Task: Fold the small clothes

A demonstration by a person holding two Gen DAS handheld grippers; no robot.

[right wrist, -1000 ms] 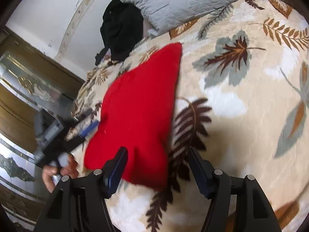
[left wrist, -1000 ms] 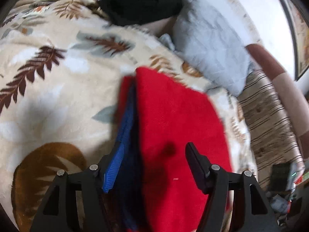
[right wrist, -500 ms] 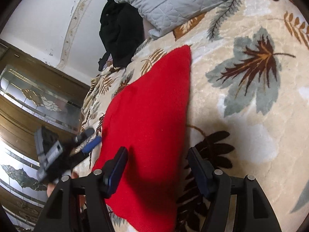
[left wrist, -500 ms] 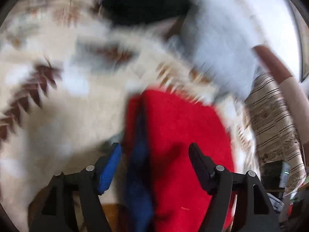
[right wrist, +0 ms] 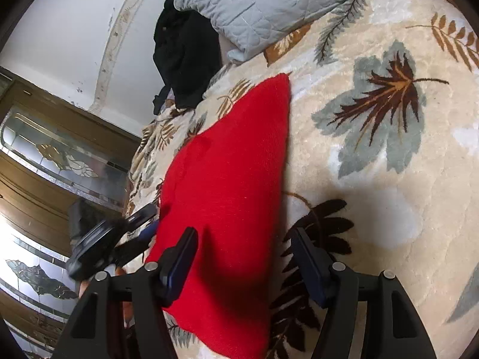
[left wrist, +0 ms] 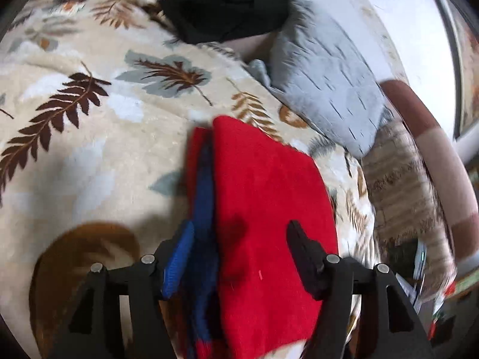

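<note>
Red garment [left wrist: 269,209] lies folded on the bed, on a beige leaf-print blanket [left wrist: 98,155]; in L wrist view it fills centre to 6 o'clock, long axis running 12–6. A blue layer [left wrist: 203,203] shows along its 9 o'clock edge, w/ a thinner strip of red outside that. L gripper [left wrist: 239,257] released, jaws spread wide: blue-padded finger sits at the blue edge, black finger over the red cloth toward 4 o'clock; whether either touches the fabric, can't tell. Nothing pinched between them. R wrist view: same red garment [right wrist: 230,197] from the other side, tapering to a point at approx 12 o'clock, wide end at 6. R gripper [right wrist: 244,257] also released, jaws apart; one finger over the red cloth, the other over the blanket [right wrist: 374,179] just past the garment's 3 o'clock edge, above a dark brown fern print. L gripper [right wrist: 119,239] visible there at 8 o'clock, blurred, beside the garment's edge. Grey quilted pillow [right wrist: 269,12] at 12 o'clock, black clothing pile [right wrist: 185,56] just beside it at 11; both well apart from the red piece. Wood cabinet w/ glass panels [right wrist: 60,155] at 9 o'clock. L view is motion-blurred toward 3 o'clock; striped brown fabric [left wrist: 401,185] there off the bed's edge, detail unclear.
</note>
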